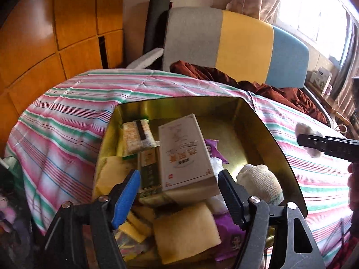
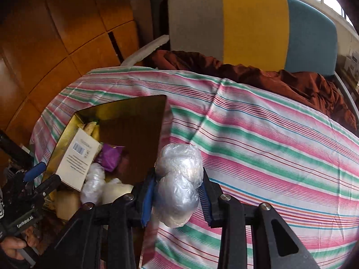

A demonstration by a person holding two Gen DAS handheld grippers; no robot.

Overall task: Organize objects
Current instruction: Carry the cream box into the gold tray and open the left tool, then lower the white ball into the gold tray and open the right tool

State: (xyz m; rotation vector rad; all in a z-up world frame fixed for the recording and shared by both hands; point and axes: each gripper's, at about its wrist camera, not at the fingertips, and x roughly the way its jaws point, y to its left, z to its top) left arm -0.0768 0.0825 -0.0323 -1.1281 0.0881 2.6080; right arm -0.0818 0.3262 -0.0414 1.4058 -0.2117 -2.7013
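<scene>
A gold metal tin (image 1: 264,130) stands on the striped bed and holds a white box (image 1: 186,152), sponges (image 1: 186,231), a rolled sock (image 1: 262,183), purple packets and other packs. My left gripper (image 1: 179,192) is open and empty, just above the tin's near side. My right gripper (image 2: 177,190) is shut on a clear plastic-wrapped bundle (image 2: 177,179), held above the bed just right of the tin (image 2: 143,121). It also shows at the right edge of the left wrist view (image 1: 314,143).
The striped sheet (image 2: 269,134) covers the bed. A rust-brown blanket (image 2: 280,78) lies by the grey, yellow and blue headboard (image 2: 253,24). Wooden wardrobe doors (image 1: 56,33) stand left. A window (image 1: 314,11) and shelf boxes (image 1: 323,78) are at right.
</scene>
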